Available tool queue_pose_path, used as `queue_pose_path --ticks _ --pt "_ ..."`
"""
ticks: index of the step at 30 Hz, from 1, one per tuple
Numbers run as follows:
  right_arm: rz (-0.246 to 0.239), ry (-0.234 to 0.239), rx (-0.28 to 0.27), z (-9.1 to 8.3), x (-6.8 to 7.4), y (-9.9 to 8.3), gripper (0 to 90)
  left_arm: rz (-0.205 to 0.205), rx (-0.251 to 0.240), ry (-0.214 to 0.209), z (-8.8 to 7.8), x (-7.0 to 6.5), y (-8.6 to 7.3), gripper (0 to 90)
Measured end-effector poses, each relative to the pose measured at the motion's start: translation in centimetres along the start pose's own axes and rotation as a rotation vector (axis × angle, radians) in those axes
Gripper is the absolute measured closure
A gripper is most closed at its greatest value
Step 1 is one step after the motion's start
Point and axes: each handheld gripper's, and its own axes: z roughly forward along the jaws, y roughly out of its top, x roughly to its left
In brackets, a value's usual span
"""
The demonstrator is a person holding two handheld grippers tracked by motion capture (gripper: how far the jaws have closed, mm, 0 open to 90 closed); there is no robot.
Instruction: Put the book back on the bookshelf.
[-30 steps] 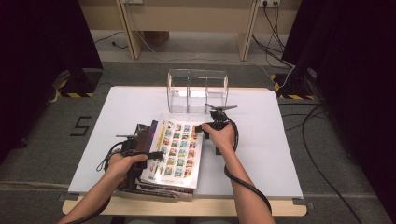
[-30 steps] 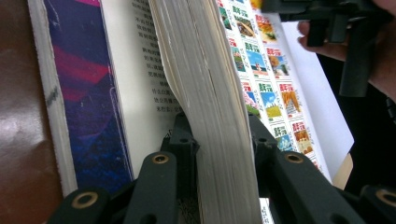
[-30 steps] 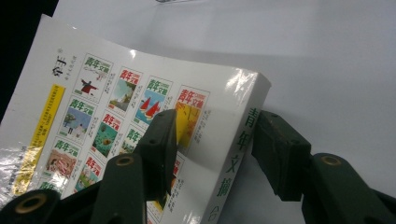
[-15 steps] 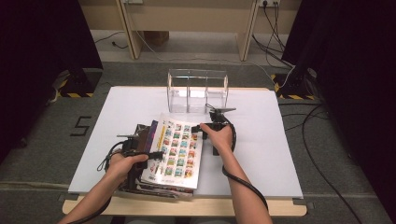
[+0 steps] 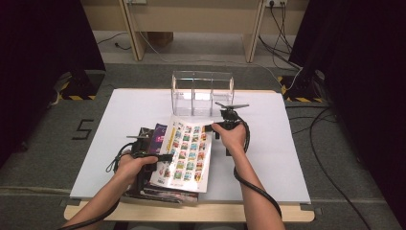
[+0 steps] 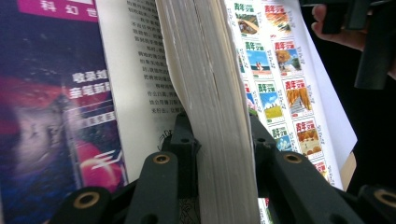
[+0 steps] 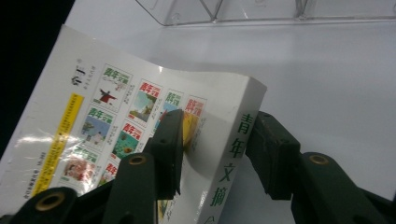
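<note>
Left gripper (image 6: 212, 154) clamps the thick white magazine (image 5: 184, 151) by its page edge; right gripper (image 7: 217, 144), jaws just closing, straddles its spine. It's lifted off the near-left stack (image 5: 153, 189); the clear rack (image 5: 203, 91) beyond waits.

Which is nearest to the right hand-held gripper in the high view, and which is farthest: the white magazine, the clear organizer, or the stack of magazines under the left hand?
From the right hand-held gripper:
1. White magazine, between its jaws at the spine corner.
2. Clear organizer, just behind, at the table's far edge.
3. Stack of magazines, across to the left, under the left hand.
</note>
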Motion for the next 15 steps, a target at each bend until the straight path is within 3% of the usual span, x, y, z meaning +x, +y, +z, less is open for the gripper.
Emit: queue_pose_path --ticks 1,6,13,15 --pt "0.007 0.023 -0.013 -0.31 -0.20 -0.06 59.1 0.004 0.006 0.004 0.04 -0.08 0.02 70.6" --pt "-0.001 0.034 -0.044 0.10 0.09 -0.25 60.6 0.007 0.030 0.020 0.03 -0.15 0.15 69.4" --pt "0.000 0.075 -0.026 0.62 0.38 -0.14 62.5 -0.008 0.025 0.010 0.08 -0.01 0.07 69.2" --pt "0.026 0.098 -0.051 0.47 0.40 -0.17 64.7 -0.012 0.022 0.005 0.09 0.06 0.02 69.1"
